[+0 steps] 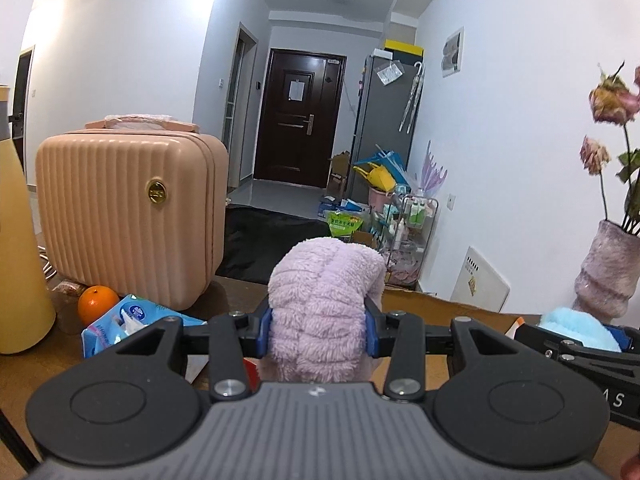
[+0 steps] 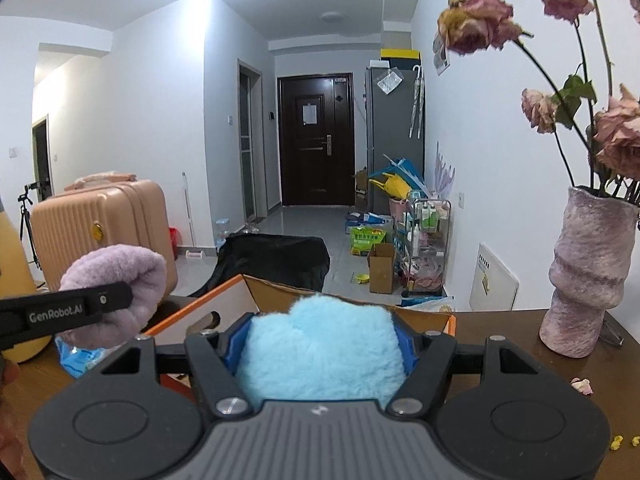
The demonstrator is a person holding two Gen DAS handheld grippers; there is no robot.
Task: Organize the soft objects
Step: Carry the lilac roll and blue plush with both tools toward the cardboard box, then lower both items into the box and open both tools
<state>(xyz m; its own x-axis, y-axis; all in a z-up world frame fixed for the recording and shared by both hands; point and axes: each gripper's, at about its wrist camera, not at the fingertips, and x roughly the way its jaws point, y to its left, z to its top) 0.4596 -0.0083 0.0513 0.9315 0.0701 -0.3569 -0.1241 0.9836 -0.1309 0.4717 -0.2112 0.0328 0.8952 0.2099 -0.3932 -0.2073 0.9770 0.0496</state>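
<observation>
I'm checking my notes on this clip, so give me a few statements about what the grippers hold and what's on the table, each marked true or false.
1. The left gripper is clamped on a fluffy purple item. True.
2. The right gripper holds a fluffy yellow item. False: the fluffy item between its pads is light blue.
3. An orange lies on the table in front of the pink case. True.
4. The vase of dried roses lies tipped over. False: it stands upright on the table.
5. An open cardboard box sits just beyond the right gripper. True.
</observation>
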